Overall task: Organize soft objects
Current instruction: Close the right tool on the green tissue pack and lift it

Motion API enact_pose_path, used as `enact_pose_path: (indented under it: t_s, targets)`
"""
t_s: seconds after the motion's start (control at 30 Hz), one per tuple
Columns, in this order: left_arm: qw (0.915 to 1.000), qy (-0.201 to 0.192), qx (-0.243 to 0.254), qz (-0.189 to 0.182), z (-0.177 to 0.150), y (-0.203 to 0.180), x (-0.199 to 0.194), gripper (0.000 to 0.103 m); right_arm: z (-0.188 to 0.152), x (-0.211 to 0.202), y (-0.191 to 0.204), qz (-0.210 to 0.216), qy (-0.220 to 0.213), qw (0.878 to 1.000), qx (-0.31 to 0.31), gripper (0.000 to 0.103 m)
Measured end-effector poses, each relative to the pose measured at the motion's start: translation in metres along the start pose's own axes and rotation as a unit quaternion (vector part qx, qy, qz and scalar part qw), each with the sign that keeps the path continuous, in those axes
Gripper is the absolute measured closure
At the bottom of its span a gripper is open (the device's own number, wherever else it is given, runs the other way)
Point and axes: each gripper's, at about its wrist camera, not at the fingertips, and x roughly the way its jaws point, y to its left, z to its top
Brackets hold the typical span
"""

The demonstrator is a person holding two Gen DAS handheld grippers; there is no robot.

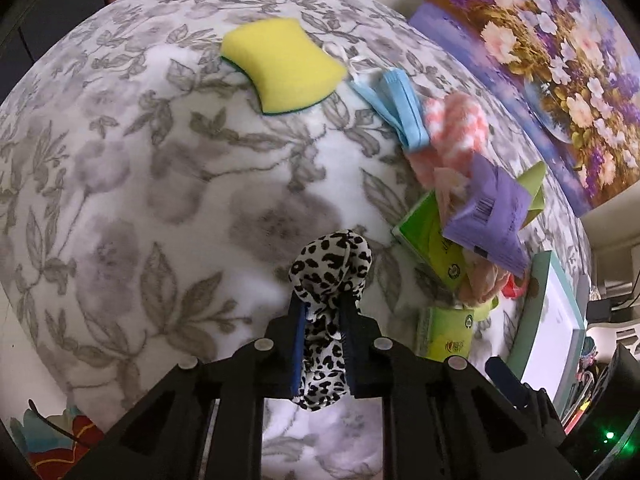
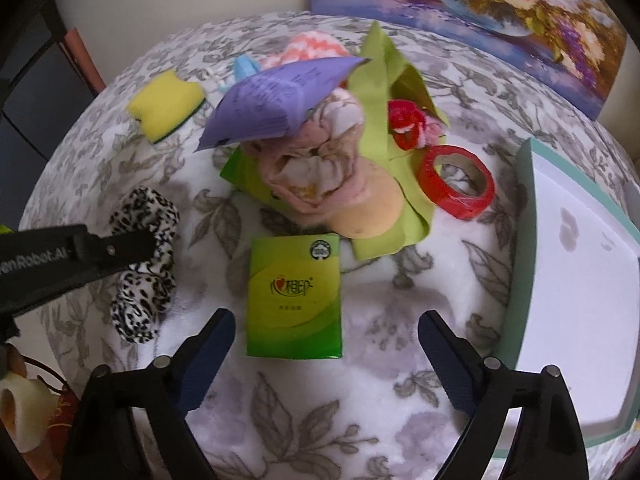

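Leopard scrunchie (image 1: 326,320) sits pinched between the left gripper (image 1: 323,300) pads, jaws pressed in on the bunched fabric. White cloth with black blotchy spots, gathered and puffy, one lobe bulging out past the fingertips, the rest hanging back between the fingers. In the right wrist view the scrunchie (image 2: 146,264) reads as a long crumpled loop over the blanket (image 2: 320,408), with the left gripper's black finger across its middle; lifted or resting, cannot tell.

Right gripper (image 2: 326,328) is spread wide, nothing between the pads, hovering just short of the green tissue pack (image 2: 295,296). Pack lies flat on the blanket, glossy green-yellow wrapper, round logo at its far corner, its near end between the two fingertips but not touched.

Beyond the pack is the pile: pink crumpled cloth (image 2: 316,168) on top of a green cloth (image 2: 376,92), a purple packet (image 2: 272,100) with printed text leaning over it, pink-white zigzag cloth (image 2: 316,46) behind. Red tape roll (image 2: 456,182) lies just beside the green cloth, and a small red-and-white thing further back, too blurred to name. Yellow sponge (image 2: 166,106) with dark green underside sits apart from the pile, near the blanket's far left; blue mask (image 1: 396,108) beside it. White tray (image 2: 572,300) with teal rim is at the right edge, bare inside. Blanket is white fleece with grey leaf print. Flower painting (image 2: 480,4) leans at the back.
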Motion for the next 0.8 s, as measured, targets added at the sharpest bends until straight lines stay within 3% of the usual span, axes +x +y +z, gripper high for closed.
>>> enact_pose_path:
  t_s: [0.33,0.4,0.8]
  targets:
    - [1.0000,0.005,0.001,-0.002,0.003,0.007,-0.007,0.086,0.004,0.009,0.010,0.000,0.008,1.000,-0.009,0.038]
    - [1.0000,0.007,0.001,-0.002,0.003,0.006,-0.005,0.086,0.002,0.012,0.009,0.003,0.010,1.000,-0.010,0.051]
    - [0.9999,0.002,0.017,0.003,0.001,-0.001,-0.003,0.086,0.001,-0.001,0.003,0.015,0.010,1.000,0.009,0.052]
